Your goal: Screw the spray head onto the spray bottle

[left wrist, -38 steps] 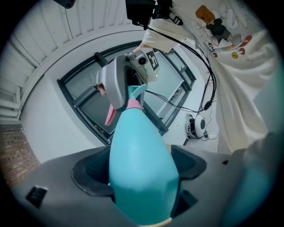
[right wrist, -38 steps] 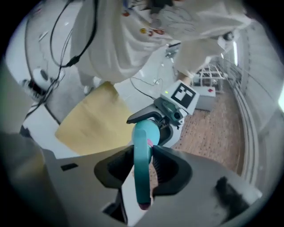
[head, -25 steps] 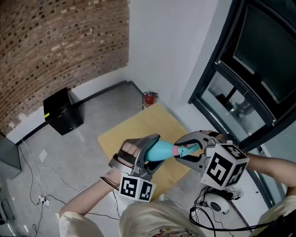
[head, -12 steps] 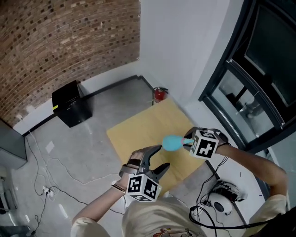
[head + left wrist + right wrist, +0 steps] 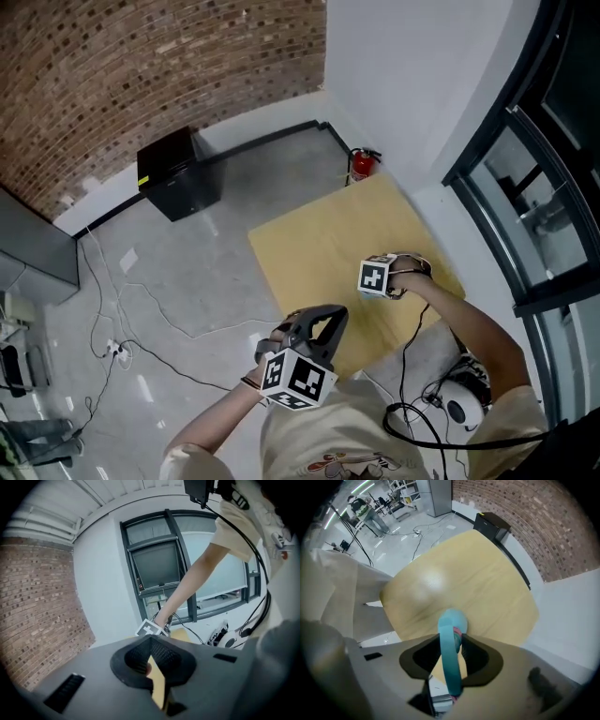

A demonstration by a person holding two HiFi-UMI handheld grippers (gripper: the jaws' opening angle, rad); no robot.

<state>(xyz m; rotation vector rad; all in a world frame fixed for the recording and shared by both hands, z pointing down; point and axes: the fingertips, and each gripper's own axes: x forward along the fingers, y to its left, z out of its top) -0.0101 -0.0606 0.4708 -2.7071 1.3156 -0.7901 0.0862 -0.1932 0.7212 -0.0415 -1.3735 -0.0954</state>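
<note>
The teal spray bottle (image 5: 452, 618) hangs over the yellow table (image 5: 478, 578), its teal spray head (image 5: 450, 663) with a pink collar pinched between the jaws of my right gripper (image 5: 451, 645). In the head view that right gripper (image 5: 392, 281) sits under its marker cube over the table's right side, and the bottle is hidden there. My left gripper (image 5: 328, 319) is near the table's front edge, apart from the bottle, jaw tips together and holding nothing. From the left gripper (image 5: 150, 640) view I see the right gripper's marker cube (image 5: 149, 630) and the arm behind it.
A black box (image 5: 178, 173) and a red fire extinguisher (image 5: 361, 164) stand on the floor beyond the table (image 5: 328, 234). Cables (image 5: 150, 319) trail over the floor at left. Dark window frames (image 5: 506, 150) run along the right. A person (image 5: 363, 508) stands far off.
My left gripper has let go of the bottle, drawn back and closed. My right gripper has carried the bottle by its spray head away and down over the table.
</note>
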